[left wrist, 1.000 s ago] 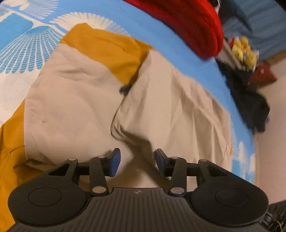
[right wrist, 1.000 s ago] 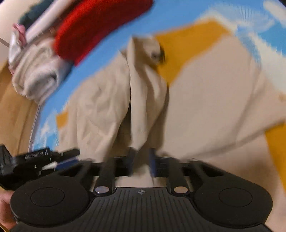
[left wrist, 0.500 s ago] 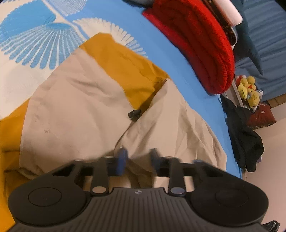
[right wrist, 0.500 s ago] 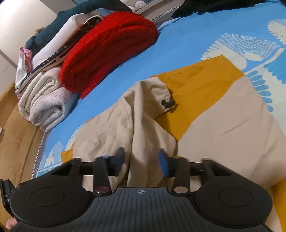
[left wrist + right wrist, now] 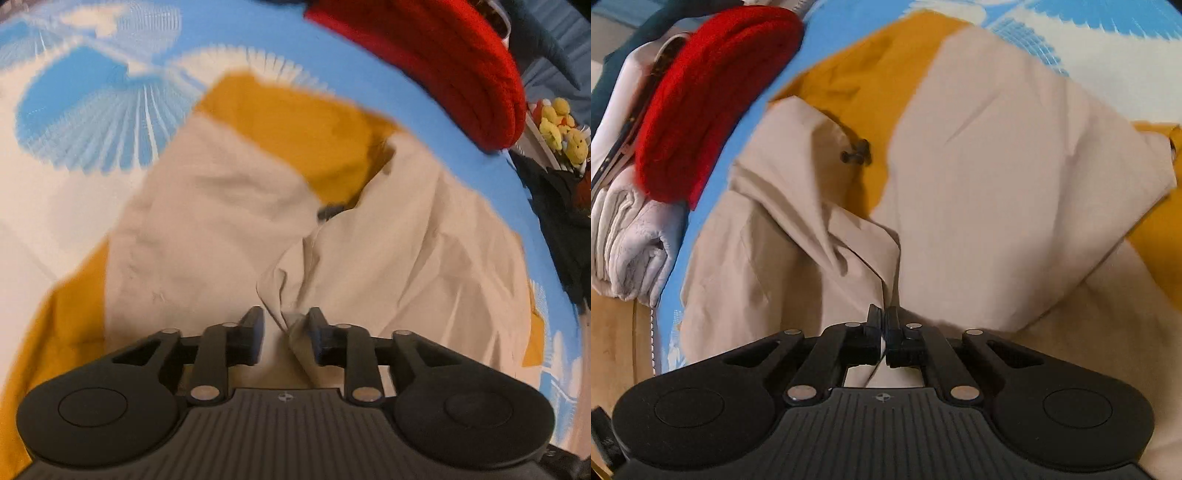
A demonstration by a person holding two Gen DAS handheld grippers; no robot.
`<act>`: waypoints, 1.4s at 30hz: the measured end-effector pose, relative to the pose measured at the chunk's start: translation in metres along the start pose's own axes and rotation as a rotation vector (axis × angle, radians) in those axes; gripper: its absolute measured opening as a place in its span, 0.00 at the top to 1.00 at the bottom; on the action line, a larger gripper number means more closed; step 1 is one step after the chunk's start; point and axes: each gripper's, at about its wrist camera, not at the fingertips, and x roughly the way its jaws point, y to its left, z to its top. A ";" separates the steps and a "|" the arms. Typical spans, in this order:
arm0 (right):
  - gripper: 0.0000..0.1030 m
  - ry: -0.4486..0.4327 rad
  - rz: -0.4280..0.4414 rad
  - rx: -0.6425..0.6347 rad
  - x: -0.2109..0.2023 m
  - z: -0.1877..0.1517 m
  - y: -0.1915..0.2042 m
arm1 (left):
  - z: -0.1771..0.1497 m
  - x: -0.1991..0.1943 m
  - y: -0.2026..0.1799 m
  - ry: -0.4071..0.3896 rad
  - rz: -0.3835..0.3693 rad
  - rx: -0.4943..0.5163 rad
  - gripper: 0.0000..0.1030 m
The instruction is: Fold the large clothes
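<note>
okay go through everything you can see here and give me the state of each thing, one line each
Beige and mustard jacket: spread on the bed, rumpled, partly folded over.
Right gripper: shut on a beige fold.
Left gripper: just been opening, fabric between its fingers, not pinched.
Red knit: folded.
White towel: folded.
Blue patterned bedspread: laid flat.

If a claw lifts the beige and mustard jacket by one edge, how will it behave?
The beige and mustard jacket would probably hang limp; its thin cloth already creases sharply. It seems light. The fold in the right claw might slip, being thin.
</note>
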 end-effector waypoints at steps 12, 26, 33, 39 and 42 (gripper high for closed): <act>0.67 -0.257 0.023 -0.200 -0.040 0.013 0.034 | -0.049 -0.026 -0.075 0.014 -0.358 0.317 0.56; 0.59 0.067 0.030 -0.290 0.009 -0.004 0.034 | -0.045 -0.017 -0.044 0.050 -0.182 0.236 0.55; 0.59 -0.021 0.073 -0.297 -0.007 -0.004 0.037 | -0.032 -0.022 -0.013 0.016 0.004 0.145 0.57; 0.58 -0.192 0.069 -0.252 -0.027 0.014 0.028 | -0.049 -0.052 -0.042 -0.093 -0.118 0.261 0.55; 0.58 -0.147 -0.077 -0.228 -0.013 0.021 0.013 | -0.055 -0.034 -0.055 -0.007 -0.150 0.330 0.53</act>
